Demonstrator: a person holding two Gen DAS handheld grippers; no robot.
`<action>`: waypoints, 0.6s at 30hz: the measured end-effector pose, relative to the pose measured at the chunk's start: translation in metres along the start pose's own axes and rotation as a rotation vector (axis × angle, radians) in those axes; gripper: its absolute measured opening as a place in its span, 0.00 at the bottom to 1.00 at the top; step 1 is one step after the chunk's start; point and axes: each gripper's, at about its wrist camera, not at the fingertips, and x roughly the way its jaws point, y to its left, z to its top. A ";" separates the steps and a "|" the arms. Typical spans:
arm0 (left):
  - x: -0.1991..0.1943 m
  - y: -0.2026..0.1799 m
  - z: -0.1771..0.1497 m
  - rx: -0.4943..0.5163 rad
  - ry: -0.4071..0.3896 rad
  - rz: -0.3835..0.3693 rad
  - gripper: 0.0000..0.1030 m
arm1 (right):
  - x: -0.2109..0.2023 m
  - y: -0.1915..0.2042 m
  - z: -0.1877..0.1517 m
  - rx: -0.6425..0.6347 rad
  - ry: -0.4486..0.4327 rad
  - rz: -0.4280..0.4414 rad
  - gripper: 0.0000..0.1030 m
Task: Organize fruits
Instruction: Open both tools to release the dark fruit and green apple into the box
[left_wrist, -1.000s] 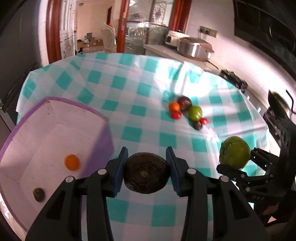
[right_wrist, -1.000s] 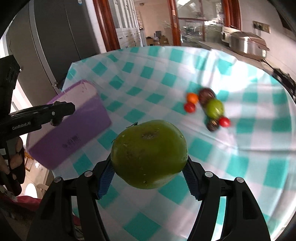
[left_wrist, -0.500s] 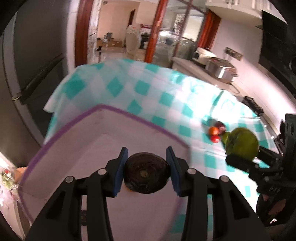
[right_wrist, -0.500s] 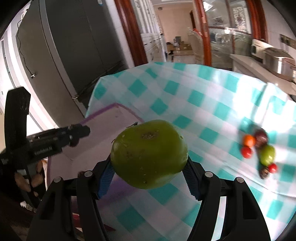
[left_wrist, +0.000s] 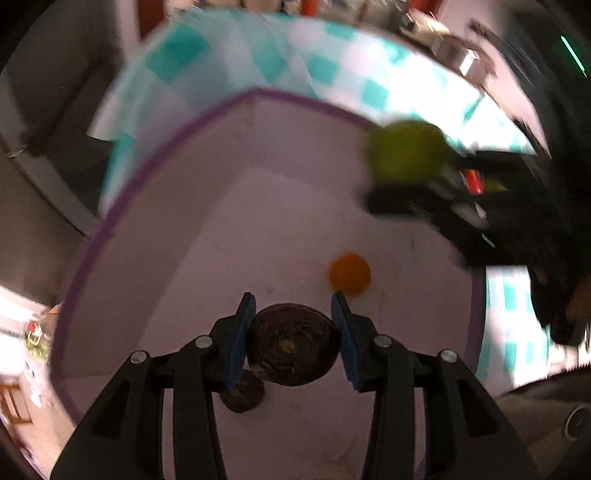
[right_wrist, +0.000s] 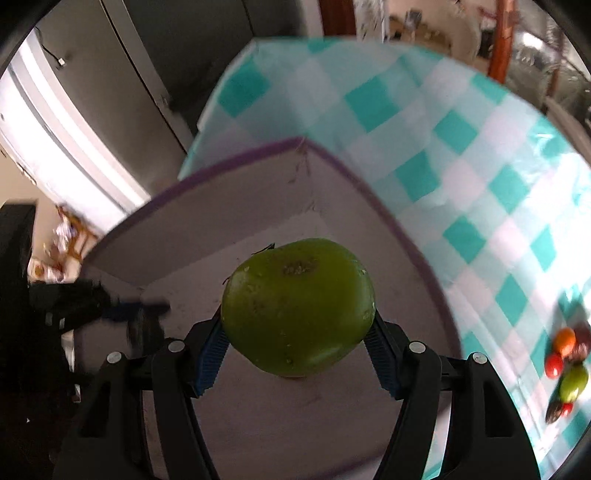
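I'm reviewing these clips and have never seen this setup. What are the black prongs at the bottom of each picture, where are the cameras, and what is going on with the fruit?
No robot here: a person holds a two-finger grasping tool in each hand, and a fisheye camera on each tool looks forward along its fingers. That is why black prongs fill the bottom of both pictures.

The left wrist view shows the left tool shut on a dark brown round fruit, above the inside of a purple-rimmed box. In the box lie a small orange fruit and a small dark fruit.

The right wrist view shows the right tool shut on a large green fruit, also over the box. The same fruit appears blurred in the left view.

The box sits on a teal-and-white checked tablecloth, where a cluster of small fruits waits at the right edge.
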 end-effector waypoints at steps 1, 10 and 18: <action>0.006 -0.002 -0.002 0.018 0.029 -0.021 0.42 | 0.009 0.003 0.006 -0.015 0.031 -0.002 0.64; 0.040 -0.012 -0.017 0.114 0.193 -0.085 0.43 | 0.085 0.048 0.013 -0.305 0.278 -0.117 0.64; 0.047 -0.024 -0.022 0.176 0.231 -0.058 0.60 | 0.105 0.051 0.011 -0.307 0.367 -0.140 0.64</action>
